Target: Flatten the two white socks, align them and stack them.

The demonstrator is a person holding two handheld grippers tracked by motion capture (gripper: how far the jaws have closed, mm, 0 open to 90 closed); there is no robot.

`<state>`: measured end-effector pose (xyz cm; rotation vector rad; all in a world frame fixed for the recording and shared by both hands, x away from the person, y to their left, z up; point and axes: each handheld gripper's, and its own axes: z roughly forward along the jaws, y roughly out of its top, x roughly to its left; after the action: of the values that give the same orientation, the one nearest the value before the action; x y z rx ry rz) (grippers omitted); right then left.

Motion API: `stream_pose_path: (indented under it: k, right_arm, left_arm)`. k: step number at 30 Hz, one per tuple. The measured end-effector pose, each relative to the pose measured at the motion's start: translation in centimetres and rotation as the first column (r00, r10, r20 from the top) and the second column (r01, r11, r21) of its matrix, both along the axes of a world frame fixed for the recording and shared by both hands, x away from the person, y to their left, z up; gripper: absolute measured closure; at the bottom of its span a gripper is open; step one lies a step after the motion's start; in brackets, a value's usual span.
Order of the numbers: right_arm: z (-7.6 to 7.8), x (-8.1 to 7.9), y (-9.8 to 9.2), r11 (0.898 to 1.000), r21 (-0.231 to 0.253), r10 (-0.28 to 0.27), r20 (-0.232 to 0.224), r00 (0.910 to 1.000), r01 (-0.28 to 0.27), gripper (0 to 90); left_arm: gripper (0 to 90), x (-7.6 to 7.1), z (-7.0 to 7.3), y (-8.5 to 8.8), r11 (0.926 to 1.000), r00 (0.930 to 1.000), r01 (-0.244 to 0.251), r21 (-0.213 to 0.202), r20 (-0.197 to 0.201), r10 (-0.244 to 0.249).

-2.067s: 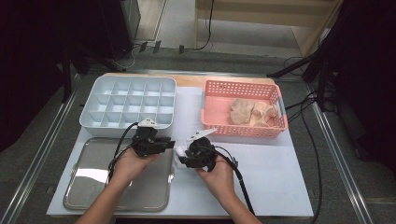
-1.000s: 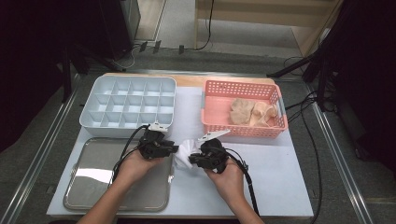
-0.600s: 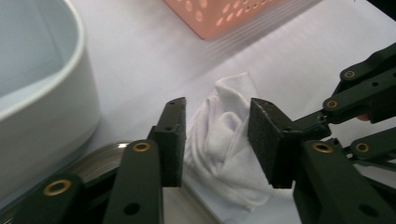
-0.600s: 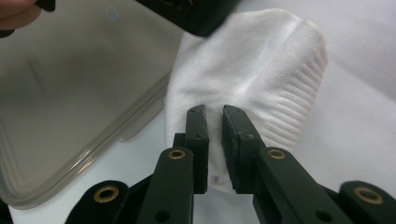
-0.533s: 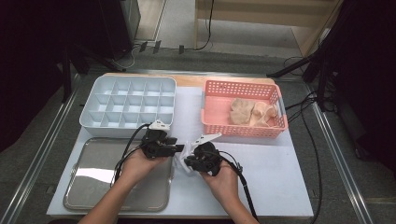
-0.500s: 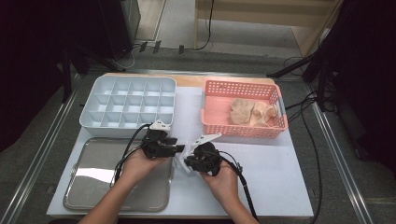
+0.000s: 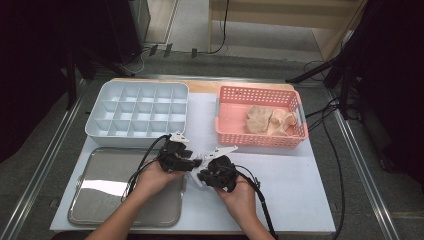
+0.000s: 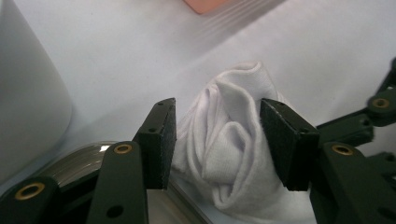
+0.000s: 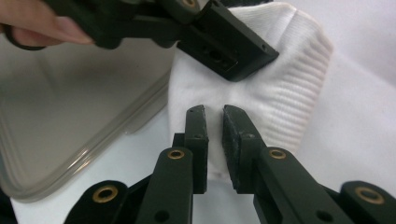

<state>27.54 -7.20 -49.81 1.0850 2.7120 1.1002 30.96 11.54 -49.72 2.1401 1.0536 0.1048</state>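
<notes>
White sock (image 8: 229,149) is sitting near the tabletop's front edge, beside the tray (image 7: 100,200). Right hand-held gripper (image 9: 214,116) is pinching its fabric narrowly; left hand-held gripper (image 8: 217,140) has just been opening, now wide around it, pads clear. Roll may be unfurling.

Bench (image 7: 300,200) carries a white sheet over its top; a strip of bare wood shows along the far edge. On it: pale blue compartment tray (image 7: 137,112) at far left, pink slotted basket (image 7: 260,117) at far right, steel tray (image 7: 107,190) at near left. A bunched white sock (image 8: 233,144) lies just beside the steel tray's right rim, near centre.
</notes>
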Motion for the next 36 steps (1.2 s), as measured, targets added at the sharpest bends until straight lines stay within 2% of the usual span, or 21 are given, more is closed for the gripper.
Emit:
stream_pose_path:
  k: [7, 12, 17, 23, 27, 36]
  right_arm:
    - [-0.3, -1.0, -0.8, 1.0, -0.003, -0.008, -0.028, 0.9996, 0.008, 81.7]
    - [-0.8, -1.3, -0.9, 1.0, -0.009, -0.014, -0.039, 0.9991, 0.013, 81.7]
    - [-1.0, -1.5, -0.7, 1.0, -0.02, -0.001, -0.051, 0.9987, 0.0, 82.5]
    - [-1.4, -1.5, -0.5, 0.999, -0.037, -0.002, -0.042, 0.9991, 0.001, 83.8]
    - [-1.6, -1.4, -0.6, 1.0, -0.03, -0.005, -0.041, 0.9992, 0.003, 86.4]
    - [-1.7, -1.5, -0.6, 0.999, -0.038, -0.003, -0.024, 0.9997, 0.002, 87.6]
  left_arm:
    - [46.6, 0.7, -0.6, 0.4, 0.9995, 0.9992, 0.004, -0.03, -0.039, -0.005]
    - [44.4, 0.7, -0.9, 0.2, 0.9996, 0.9993, 0.023, -0.014, -0.029, -0.024]
    - [41.0, 1.0, -1.2, 0.3, 0.9993, 0.998, 0.019, -0.034, -0.059, -0.021]
    - [39.4, 1.0, -1.4, 0.1, 0.9992, 0.9971, 0.023, -0.034, -0.071, -0.025]
    - [39.5, 1.0, -1.4, 0.0, 0.9993, 0.996, 0.02, -0.031, -0.087, -0.022]
    - [39.6, 0.4, -1.5, -0.5, 0.9995, 0.9959, 0.021, -0.025, -0.087, -0.023]
